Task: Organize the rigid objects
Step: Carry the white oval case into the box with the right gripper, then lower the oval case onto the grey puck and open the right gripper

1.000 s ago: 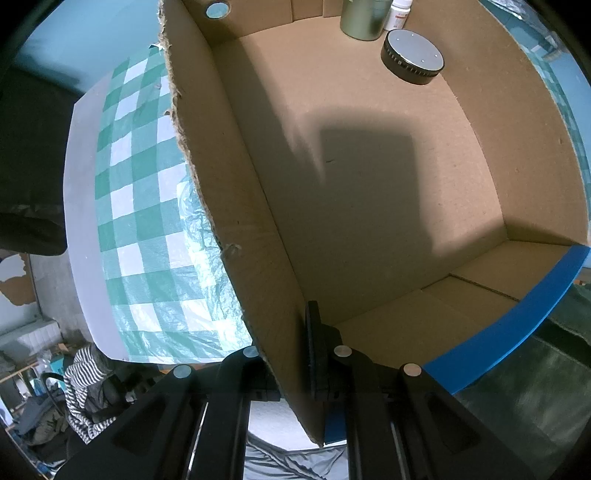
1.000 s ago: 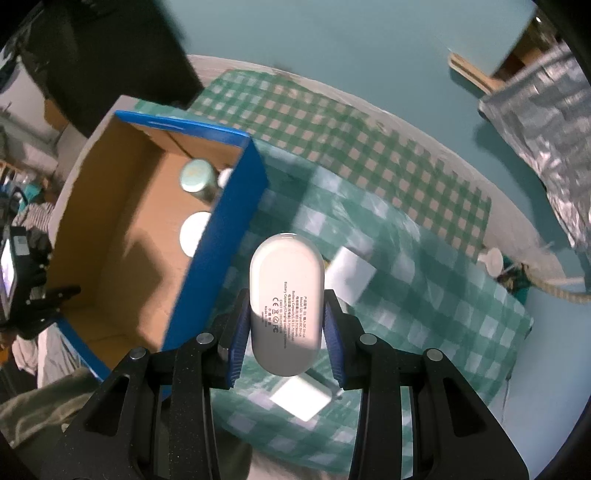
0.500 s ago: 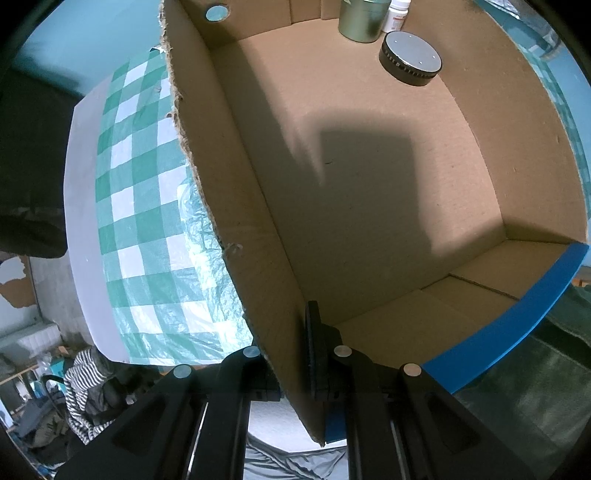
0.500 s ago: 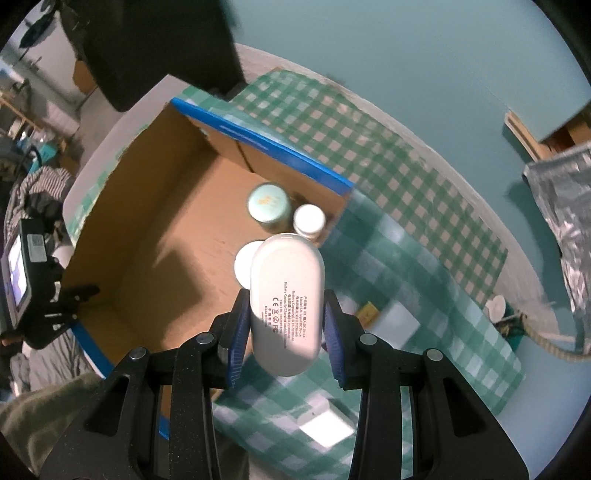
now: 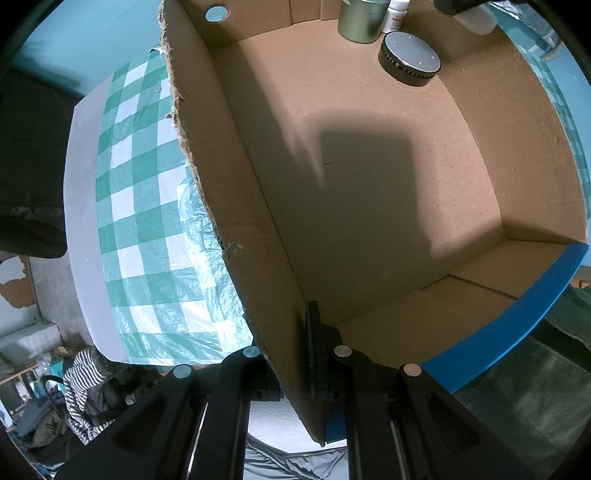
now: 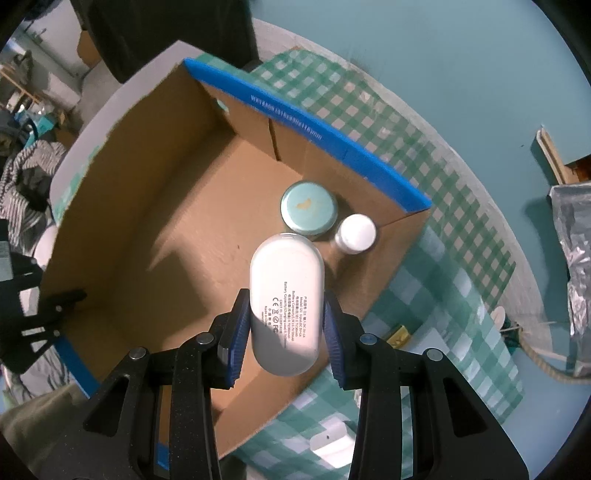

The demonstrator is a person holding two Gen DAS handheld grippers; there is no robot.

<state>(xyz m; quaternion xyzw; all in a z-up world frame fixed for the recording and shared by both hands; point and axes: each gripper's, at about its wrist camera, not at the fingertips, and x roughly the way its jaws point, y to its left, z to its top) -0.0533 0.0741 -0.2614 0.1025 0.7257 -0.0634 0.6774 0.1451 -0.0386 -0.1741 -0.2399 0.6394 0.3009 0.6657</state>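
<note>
My right gripper (image 6: 283,328) is shut on a white oval case (image 6: 286,291) with printed text and holds it above the open cardboard box (image 6: 155,206). In the box's far corner stand a green round tin (image 6: 308,207) and a white-capped bottle (image 6: 357,229). The left wrist view shows the tin (image 5: 360,18), the bottle (image 5: 397,14) and a dark round puck (image 5: 410,59) on the box floor. My left gripper (image 5: 284,354) is shut on the box's near side wall (image 5: 236,206). The right gripper with the case shows at the top right edge (image 5: 476,16).
The box stands on a green-and-white checked cloth (image 6: 436,258). White flat items (image 6: 328,443) and a small yellow item (image 6: 400,334) lie on the cloth beside the box. A silver foil bag (image 6: 572,236) sits at the right. A rope (image 6: 543,363) lies nearby.
My right gripper has carried the white case from over the cloth to above the box interior. The left gripper has kept its hold on the box wall.
</note>
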